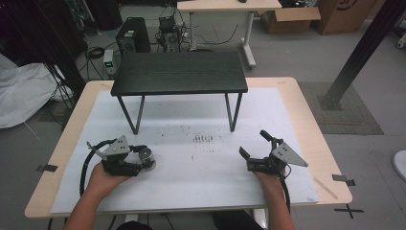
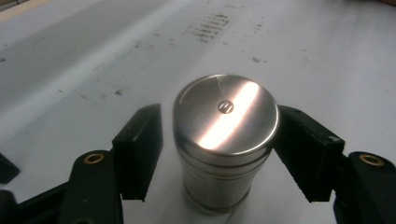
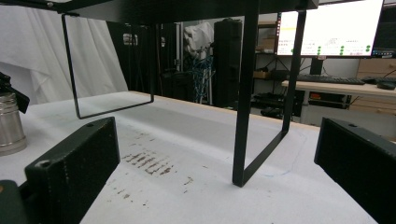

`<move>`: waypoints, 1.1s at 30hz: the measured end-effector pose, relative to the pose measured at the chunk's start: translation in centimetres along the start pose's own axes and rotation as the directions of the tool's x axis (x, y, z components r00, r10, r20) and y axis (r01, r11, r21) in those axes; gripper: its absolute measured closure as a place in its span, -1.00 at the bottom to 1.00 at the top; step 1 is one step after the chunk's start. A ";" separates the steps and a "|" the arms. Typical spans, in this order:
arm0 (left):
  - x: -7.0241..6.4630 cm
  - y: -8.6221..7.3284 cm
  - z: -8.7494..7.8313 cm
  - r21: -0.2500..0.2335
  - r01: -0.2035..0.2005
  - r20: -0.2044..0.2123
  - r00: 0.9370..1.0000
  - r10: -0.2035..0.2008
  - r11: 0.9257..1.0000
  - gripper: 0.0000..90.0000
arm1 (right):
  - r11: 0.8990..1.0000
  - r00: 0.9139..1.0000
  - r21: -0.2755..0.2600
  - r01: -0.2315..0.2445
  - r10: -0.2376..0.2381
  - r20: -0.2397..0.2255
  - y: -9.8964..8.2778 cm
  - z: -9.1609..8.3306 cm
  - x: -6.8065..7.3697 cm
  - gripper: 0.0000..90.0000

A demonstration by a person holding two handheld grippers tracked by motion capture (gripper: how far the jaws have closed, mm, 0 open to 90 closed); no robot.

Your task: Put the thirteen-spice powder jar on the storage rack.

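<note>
Steel canister [image 2: 225, 140] upright between open left gripper [image 2: 219, 149] jaws, right gripper [image 1: 258, 149] open

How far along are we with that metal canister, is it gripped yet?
Not gripped yet. Done: the left claw brackets the upright steel canister on the white mat, one jaw touching its cap, the other still showing a gap. In hand: closing on it. Left: lifting and placing; it stands short of the black shelf. The right claw rests open, empty.
</note>
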State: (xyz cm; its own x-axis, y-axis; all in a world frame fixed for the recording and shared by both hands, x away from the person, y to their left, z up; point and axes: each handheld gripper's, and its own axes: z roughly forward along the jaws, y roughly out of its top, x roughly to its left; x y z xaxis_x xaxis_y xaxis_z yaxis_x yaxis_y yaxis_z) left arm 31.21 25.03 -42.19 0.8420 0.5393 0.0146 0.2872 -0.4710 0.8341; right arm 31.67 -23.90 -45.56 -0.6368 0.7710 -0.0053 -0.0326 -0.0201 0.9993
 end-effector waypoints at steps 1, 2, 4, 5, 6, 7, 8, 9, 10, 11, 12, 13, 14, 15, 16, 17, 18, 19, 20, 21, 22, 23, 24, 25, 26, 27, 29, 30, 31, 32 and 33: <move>0.0 0.0 0.0 0.000 0.000 0.000 1.000 0.000 1.000 -0.21 | 1.000 1.000 0.000 0.000 0.000 0.000 0.0 0.0 0.0 -1.00; 0.0 0.0 0.0 0.003 0.004 0.002 1.000 -0.004 1.000 -0.19 | 1.000 1.000 -0.001 0.000 0.000 0.000 0.0 0.0 0.0 -1.00; 0.0 -0.1 -0.1 0.001 0.004 0.003 1.000 -0.005 1.000 -0.16 | 1.000 1.000 -0.001 -0.001 0.001 0.000 0.0 0.0 0.0 -1.00; 0.0 -0.1 -0.1 -0.001 0.002 0.000 1.000 -0.002 1.000 -0.14 | 1.000 1.000 -0.001 -0.001 0.001 0.000 0.0 0.0 0.0 -1.00; 0.0 -0.1 -0.1 0.000 0.001 -0.001 1.000 -0.001 1.000 -0.13 | 1.000 1.000 -0.001 -0.003 0.003 0.000 0.0 0.0 0.0 -1.00; 0.0 -0.1 -0.1 0.000 0.001 -0.001 1.000 -0.001 1.000 -0.12 | 1.000 1.000 -0.001 -0.003 0.003 0.000 0.0 0.0 0.0 -1.00; 0.0 -0.1 -0.1 -0.002 0.001 0.001 1.000 -0.001 1.000 -0.09 | 1.000 1.000 -0.001 -0.004 0.004 0.000 0.0 0.0 0.0 -1.00; 0.0 -0.1 -0.1 0.000 -0.001 0.000 1.000 0.001 1.000 -0.07 | 1.000 1.000 -0.001 -0.004 0.004 0.000 0.0 0.0 0.0 -1.00; 0.0 -0.1 -0.1 0.000 0.001 0.001 1.000 -0.001 1.000 -0.05 | 1.000 1.000 -0.001 -0.002 0.002 0.000 0.0 0.0 0.0 -1.00; 0.0 -0.1 -0.1 0.002 -0.002 0.000 1.000 0.002 1.000 -0.05 | 1.000 1.000 0.000 -0.001 0.001 0.000 0.0 0.0 0.0 -1.00; 0.0 -0.1 -0.1 0.004 -0.004 -0.001 1.000 0.004 1.000 -0.04 | 1.000 1.000 0.000 0.000 0.000 0.000 0.0 0.0 0.0 -1.00; 0.0 -0.1 -0.1 0.004 -0.004 -0.001 1.000 0.004 1.000 -0.03 | 1.000 1.000 0.000 0.000 0.000 0.000 0.0 0.0 0.0 -1.00; 0.0 -0.1 0.0 0.004 -0.005 -0.003 1.000 0.005 1.000 -0.01 | 1.000 1.000 0.000 -0.001 0.001 -0.001 0.0 0.0 0.0 -1.00; 0.0 -0.1 -0.1 0.004 -0.008 -0.005 1.000 0.008 1.000 0.00 | 1.000 1.000 0.000 0.000 0.000 0.000 0.0 0.0 0.0 -1.00; 0.0 -0.1 -0.1 0.002 -0.007 -0.003 1.000 0.007 1.000 0.01 | 1.000 1.000 0.000 0.000 0.000 0.000 0.0 0.0 0.0 -1.00; 0.0 -0.1 -0.1 0.004 -0.012 -0.002 1.000 0.012 1.000 0.03 | 1.000 1.000 0.000 0.000 0.000 0.000 0.0 0.0 0.0 -1.00; -0.1 0.0 -0.1 0.004 -0.014 -0.002 1.000 0.014 1.000 0.04 | 1.000 1.000 0.000 0.000 0.000 0.000 0.0 0.0 0.0 -1.00; -0.1 0.0 -0.1 0.002 -0.018 -0.001 1.000 0.018 1.000 0.06 | 1.000 1.000 0.000 -0.001 0.001 0.000 0.0 0.0 0.0 -1.00; -0.2 0.0 -0.1 0.002 -0.020 -0.003 1.000 0.020 1.000 0.07 | 1.000 1.000 -0.001 -0.003 0.003 0.000 0.0 0.0 0.0 -1.00; -0.2 0.0 0.0 0.000 -0.020 -0.002 1.000 0.020 1.000 0.07 | 1.000 1.000 0.000 -0.003 0.003 0.000 0.0 0.0 0.0 -1.00; -0.2 0.0 0.0 0.000 -0.020 -0.002 1.000 0.020 1.000 0.08 | 1.000 1.000 0.000 -0.003 0.003 0.000 0.0 0.0 0.0 -1.00; -0.2 0.0 0.0 0.000 -0.020 -0.002 1.000 0.020 1.000 0.08 | 1.000 1.000 0.000 -0.004 0.004 0.000 0.0 0.0 0.0 -1.00; -0.2 0.0 0.0 0.000 -0.020 -0.003 1.000 0.020 1.000 0.08 | 1.000 1.000 0.000 -0.004 0.004 0.000 0.0 0.0 0.0 -1.00; -0.2 0.1 0.0 0.001 -0.021 -0.004 1.000 0.021 1.000 0.08 | 1.000 1.000 0.000 -0.003 0.003 0.000 0.0 0.0 0.0 -1.00; -0.2 0.1 0.0 0.004 -0.024 -0.005 1.000 0.024 1.000 0.08 | 1.000 1.000 0.001 -0.003 0.003 0.000 0.0 0.0 0.0 -1.00; -0.2 0.1 0.0 0.004 -0.024 -0.005 1.000 0.024 1.000 0.08 | 1.000 1.000 0.001 -0.003 0.003 0.000 0.0 0.0 0.0 -1.00; -0.3 0.2 0.0 0.006 -0.026 -0.006 1.000 0.026 1.000 0.08 | 1.000 1.000 0.001 -0.004 0.004 0.000 0.0 0.0 0.0 -1.00; -0.3 0.3 -0.1 0.005 -0.028 -0.006 1.000 0.028 1.000 0.08 | 1.000 1.000 0.002 -0.004 0.004 0.000 0.0 0.0 0.0 -1.00; -0.4 0.4 -0.2 0.003 -0.031 -0.003 1.000 0.031 1.000 0.08 | 1.000 1.000 0.002 -0.004 0.004 0.000 0.0 0.0 0.0 -1.00; -0.4 0.5 -0.3 0.002 -0.034 -0.002 0.999 0.034 0.999 0.08 | 1.000 1.000 0.002 -0.003 0.003 0.000 0.0 0.0 0.0 -1.00; -0.4 0.7 -0.5 -0.001 -0.037 -0.003 0.999 0.037 0.999 0.08 | 1.000 1.000 0.003 -0.003 0.003 0.000 0.0 0.0 0.0 -1.00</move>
State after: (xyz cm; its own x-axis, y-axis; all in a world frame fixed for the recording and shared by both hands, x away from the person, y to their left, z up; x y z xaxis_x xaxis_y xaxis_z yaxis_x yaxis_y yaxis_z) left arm 30.86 24.81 -41.36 0.8509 0.5233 0.0469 0.2553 -0.4897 0.8337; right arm 31.70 -23.89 -45.55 -0.6371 0.7708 -0.0022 -0.0286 -0.0207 0.9994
